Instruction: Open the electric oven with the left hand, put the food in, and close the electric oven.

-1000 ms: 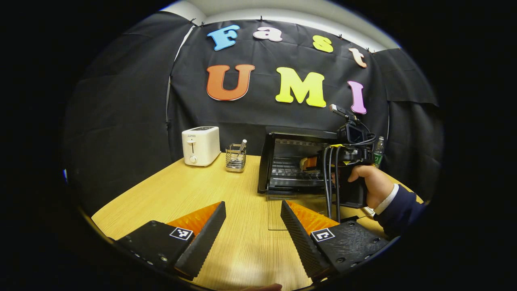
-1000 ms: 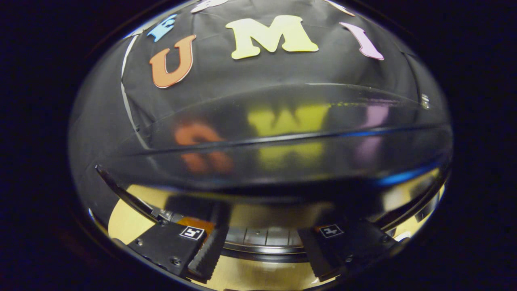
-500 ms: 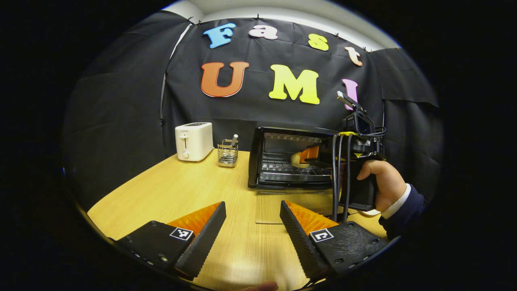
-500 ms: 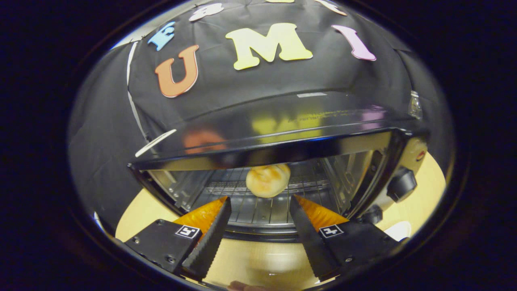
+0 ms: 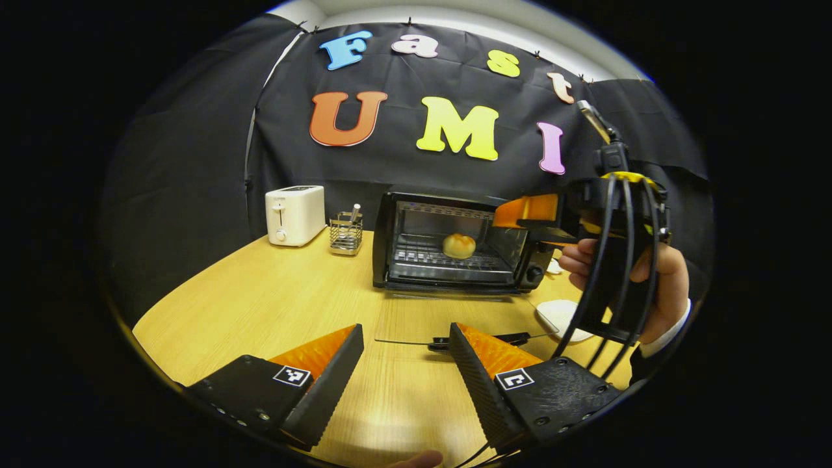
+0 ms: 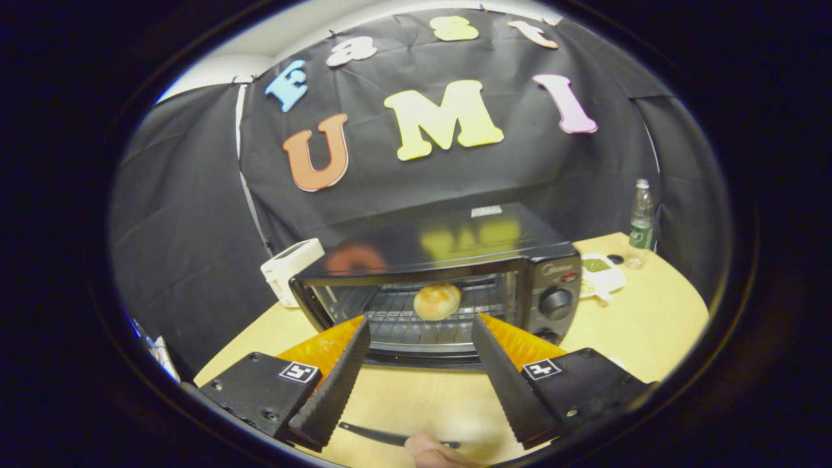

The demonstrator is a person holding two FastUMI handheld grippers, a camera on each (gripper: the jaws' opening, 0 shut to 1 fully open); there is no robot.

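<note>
Each gripper, the left gripper [image 5: 406, 364] and the right gripper [image 6: 419, 370], has black ridged fingers [image 5: 325, 383] backed in orange, with a square white marker at 6 o'clock. Black cables [image 5: 604, 260] loop past a hand [image 5: 650, 286] in a dark sleeve [image 5: 640, 367] with a white cuff.

One electric oven [image 5: 448, 244], one bun [image 5: 459, 246], one white toaster [image 5: 294, 214] and one wire utensil holder [image 5: 345, 233] stand on the worktop [image 5: 273, 305] ahead of the jaws; one bottle [image 6: 641, 223] stands to their right.
</note>
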